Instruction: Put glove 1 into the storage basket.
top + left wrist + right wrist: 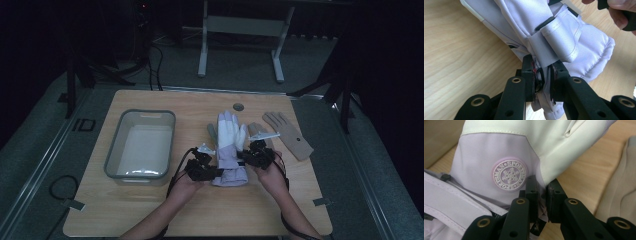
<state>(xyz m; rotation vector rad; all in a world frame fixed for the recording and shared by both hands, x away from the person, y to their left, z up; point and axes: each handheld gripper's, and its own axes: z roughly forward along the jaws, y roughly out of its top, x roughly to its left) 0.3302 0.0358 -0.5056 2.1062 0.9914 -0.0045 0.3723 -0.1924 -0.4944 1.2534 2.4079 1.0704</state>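
Lilac ski glove [229,150] seemingly pinched between left tool [209,167] and right tool [252,156].

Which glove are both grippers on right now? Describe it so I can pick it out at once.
On the wooden table, right of the clear plastic bin, the ski glove lies mid-table, fingers pointing away. The left gripper pinches its cuff edge, the right gripper its side. Unlike the flat beige knit gloves to its right, it is padded, white and lilac, with a round snowflake badge.

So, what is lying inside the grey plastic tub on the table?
Nothing that I can see: the grey tub shows a bare pale bottom. Its near wall hides a thin strip of the bottom behind it.
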